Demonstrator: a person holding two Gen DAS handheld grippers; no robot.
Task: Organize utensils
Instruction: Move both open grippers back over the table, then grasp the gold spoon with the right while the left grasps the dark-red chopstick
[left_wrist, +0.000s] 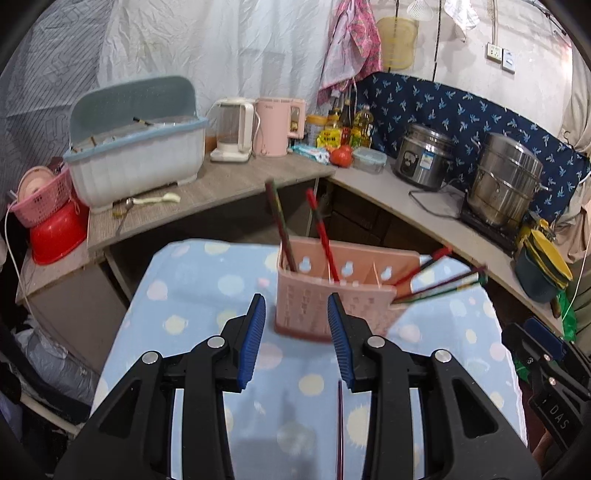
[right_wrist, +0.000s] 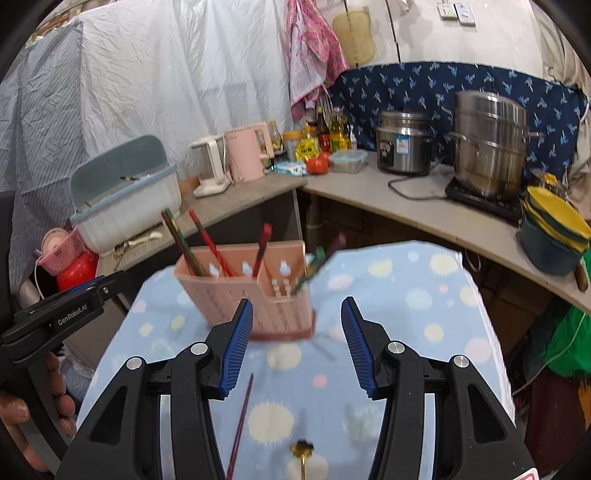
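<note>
Both claws spread, empty: left gripper (left_wrist: 296, 338), right gripper (right_wrist: 297, 341). Loose chopstick (right_wrist: 242, 421) flat on cloth (right_wrist: 406, 332), just short of holder (right_wrist: 255, 295). Likely light, stiff, slippery: pinch mid-shaft, across it

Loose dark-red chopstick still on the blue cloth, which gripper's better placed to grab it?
Left, probably. The chopstick lies just below the open left gripper, near its right pad. The right gripper sees it off beside its left finger, so it would need a sideways shift.
</note>
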